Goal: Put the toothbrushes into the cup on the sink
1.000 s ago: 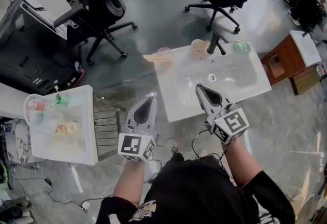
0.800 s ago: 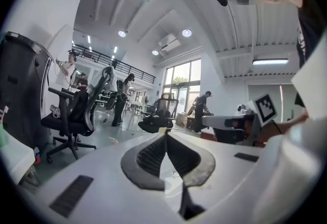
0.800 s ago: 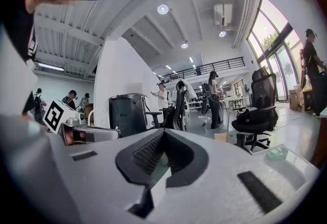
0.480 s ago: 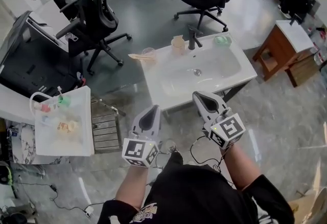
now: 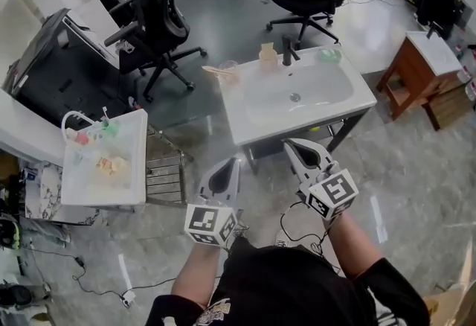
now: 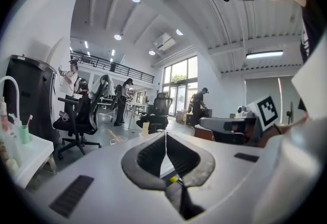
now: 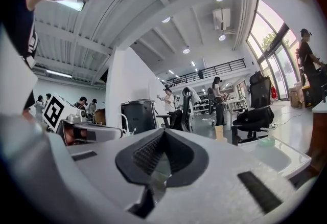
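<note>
The white sink (image 5: 353, 105) stands on a frame ahead of me, with a black faucet (image 5: 288, 49) at its far edge. A beige cup (image 5: 268, 56) sits left of the faucet; it also shows as the beige cup (image 7: 219, 132) in the right gripper view. At the sink's far left corner a clear cup (image 5: 229, 69) stands beside pale, thin toothbrush-like sticks (image 5: 212, 71). My left gripper (image 5: 233, 161) and right gripper (image 5: 288, 144) are both shut and hold nothing. They hang short of the sink's near edge.
A second white basin (image 5: 82, 190) at the left holds a green cup (image 5: 111, 128) and small bottles. A green dish (image 5: 329, 55) lies right of the faucet. Black office chairs (image 5: 160, 23) stand behind, a wooden cabinet (image 5: 416, 75) at the right. Cables lie on the floor.
The sink has shifted up and away in the head view, and both grippers sit lower and nearer my body. Their jaws have stayed shut and hold nothing.
</note>
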Demonstrator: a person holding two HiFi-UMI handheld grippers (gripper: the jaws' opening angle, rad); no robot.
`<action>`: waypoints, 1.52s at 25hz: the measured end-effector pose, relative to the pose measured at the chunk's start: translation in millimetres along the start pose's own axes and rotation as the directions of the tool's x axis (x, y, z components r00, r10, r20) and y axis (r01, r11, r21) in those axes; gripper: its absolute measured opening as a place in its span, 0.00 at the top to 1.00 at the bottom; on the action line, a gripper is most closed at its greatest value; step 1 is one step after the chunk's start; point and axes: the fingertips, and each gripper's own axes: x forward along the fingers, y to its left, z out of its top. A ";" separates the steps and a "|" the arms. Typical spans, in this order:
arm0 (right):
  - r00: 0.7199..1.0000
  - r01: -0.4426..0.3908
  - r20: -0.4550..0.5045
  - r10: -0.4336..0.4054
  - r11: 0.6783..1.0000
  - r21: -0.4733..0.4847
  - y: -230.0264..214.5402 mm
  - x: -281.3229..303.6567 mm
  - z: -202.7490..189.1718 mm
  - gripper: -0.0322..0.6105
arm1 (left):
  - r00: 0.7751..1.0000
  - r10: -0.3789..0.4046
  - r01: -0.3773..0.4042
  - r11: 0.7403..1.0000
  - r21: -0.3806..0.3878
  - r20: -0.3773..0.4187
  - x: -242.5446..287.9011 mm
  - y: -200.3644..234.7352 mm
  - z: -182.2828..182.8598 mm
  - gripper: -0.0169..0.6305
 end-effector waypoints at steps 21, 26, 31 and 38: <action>0.986 0.164 -0.013 -0.164 0.986 -0.028 112.0 56.2 -10.7 0.94 | 0.987 -0.160 0.160 0.987 -0.004 0.007 -65.8 95.9 6.8 0.96; 0.977 0.210 -0.022 -0.210 0.977 -0.031 110.3 35.9 -14.6 0.94 | 0.981 -0.193 0.193 0.981 -0.020 0.016 -66.5 82.3 4.2 0.96; 0.975 0.223 -0.022 -0.223 0.975 -0.025 110.5 22.8 -14.3 0.94 | 0.980 -0.200 0.200 0.979 -0.031 0.016 -70.2 70.9 2.8 0.96; 0.977 0.213 -0.004 -0.213 0.977 -0.025 107.4 11.4 -8.7 0.94 | 0.980 -0.198 0.198 0.980 -0.011 0.028 -71.7 56.5 9.5 0.96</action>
